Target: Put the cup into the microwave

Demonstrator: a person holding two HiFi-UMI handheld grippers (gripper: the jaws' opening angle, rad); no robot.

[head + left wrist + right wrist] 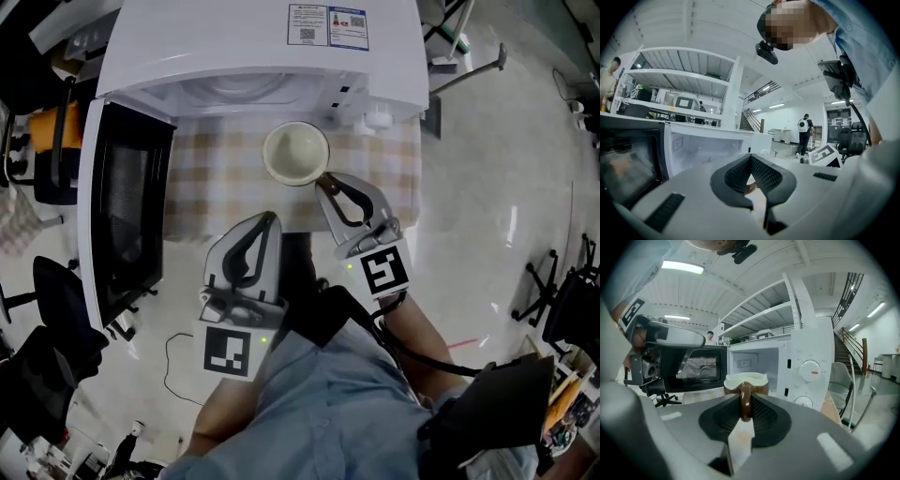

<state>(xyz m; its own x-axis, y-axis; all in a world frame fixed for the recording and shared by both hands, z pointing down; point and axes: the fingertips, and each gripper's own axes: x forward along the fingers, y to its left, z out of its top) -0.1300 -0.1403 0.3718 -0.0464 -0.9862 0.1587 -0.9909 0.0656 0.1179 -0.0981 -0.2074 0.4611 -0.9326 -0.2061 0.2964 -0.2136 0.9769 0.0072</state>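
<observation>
A brown cup (296, 153) with a cream inside hangs over the checked tablecloth (206, 178), just in front of the white microwave (262, 47). My right gripper (325, 185) is shut on the cup's brown handle (745, 401); the cup's rim (745, 379) shows just beyond the jaws, level with the open cavity (752, 364). The microwave door (127, 206) stands swung open at the left. My left gripper (269, 217) sits lower left of the cup, apart from it, jaws shut with nothing between them (751, 159).
The microwave's dials (810, 370) are right of the cavity. Black office chairs (56, 309) stand on the floor at the left and another chair (562, 300) at the right. A person (804, 136) stands far off in the room.
</observation>
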